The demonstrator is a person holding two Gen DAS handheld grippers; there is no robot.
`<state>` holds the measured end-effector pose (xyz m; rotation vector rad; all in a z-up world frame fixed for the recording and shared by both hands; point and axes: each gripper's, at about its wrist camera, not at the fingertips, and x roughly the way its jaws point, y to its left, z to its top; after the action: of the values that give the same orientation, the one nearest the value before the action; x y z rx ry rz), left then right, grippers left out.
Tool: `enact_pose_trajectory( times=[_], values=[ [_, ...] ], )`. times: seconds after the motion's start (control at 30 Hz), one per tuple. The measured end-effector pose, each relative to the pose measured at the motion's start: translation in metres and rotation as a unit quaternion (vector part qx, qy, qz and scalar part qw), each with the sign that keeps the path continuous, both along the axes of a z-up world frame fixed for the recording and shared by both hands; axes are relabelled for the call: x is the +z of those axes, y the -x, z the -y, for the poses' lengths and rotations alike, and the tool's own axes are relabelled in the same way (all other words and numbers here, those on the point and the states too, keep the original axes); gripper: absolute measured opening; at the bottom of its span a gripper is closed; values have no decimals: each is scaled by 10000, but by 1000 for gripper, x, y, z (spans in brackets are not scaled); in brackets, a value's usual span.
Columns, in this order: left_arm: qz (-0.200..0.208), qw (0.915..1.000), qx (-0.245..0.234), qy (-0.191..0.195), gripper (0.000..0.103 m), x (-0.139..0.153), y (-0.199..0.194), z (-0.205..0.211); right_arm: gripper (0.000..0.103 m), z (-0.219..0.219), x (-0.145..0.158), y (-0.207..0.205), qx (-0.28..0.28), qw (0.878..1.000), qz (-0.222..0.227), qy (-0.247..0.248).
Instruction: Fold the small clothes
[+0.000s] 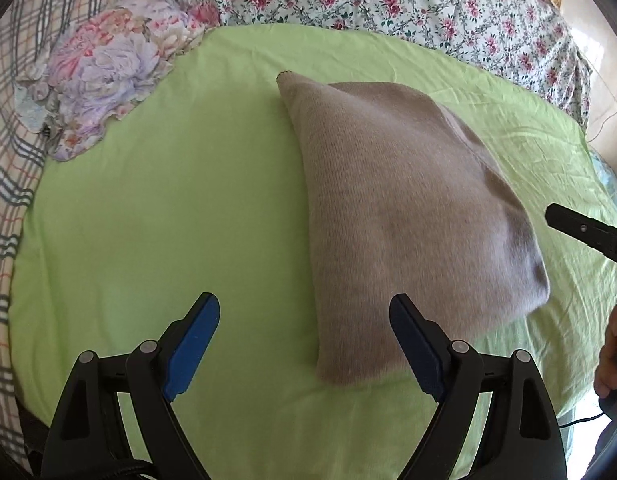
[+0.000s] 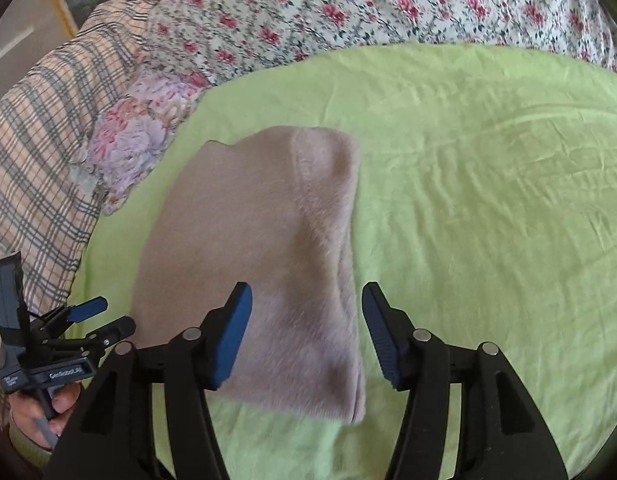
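Two spread jaws flank garment (image 2: pixel 264 248).

Brightness: both views bright, soft daylight, colours clear.
Light source: strongest at the right edge of the left wrist view, where the wall (image 1: pixel 604 80) is washed out pale.
Shadows: soft and faint; a dim one under the near edge of the beige knit garment (image 1: pixel 404 216) on the green sheet (image 1: pixel 148 220).
Blur: the garment's right corner is smeared; its nap looks soft in the right wrist view.
Distortion: heavy fisheye bulge, black corners, floral quilt (image 2: pixel 388 12) curved.
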<state>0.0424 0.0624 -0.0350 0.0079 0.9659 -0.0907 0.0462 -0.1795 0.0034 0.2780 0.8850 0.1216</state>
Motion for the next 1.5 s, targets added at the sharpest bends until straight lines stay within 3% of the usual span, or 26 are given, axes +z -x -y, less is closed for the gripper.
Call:
enact_pose_trajectory(
  times=[0.3, 0.47, 0.9, 1.5],
  values=[
    [25, 9997, -1, -248, 88, -2, 33, -3, 81, -33, -1, 42, 554, 9981, 0, 273],
    [15, 9995, -1, -304, 88, -5, 48, -5, 85, -41, -11, 57, 725, 9964, -124, 412],
    [164, 9988, -58, -465, 89, 4, 59, -2, 89, -39, -13, 72, 741, 9960, -130, 491],
    [433, 9968, -168, -648, 90, 27, 30, 13, 95, -46, -8, 39, 908, 9935, -93, 675]
  ],
)
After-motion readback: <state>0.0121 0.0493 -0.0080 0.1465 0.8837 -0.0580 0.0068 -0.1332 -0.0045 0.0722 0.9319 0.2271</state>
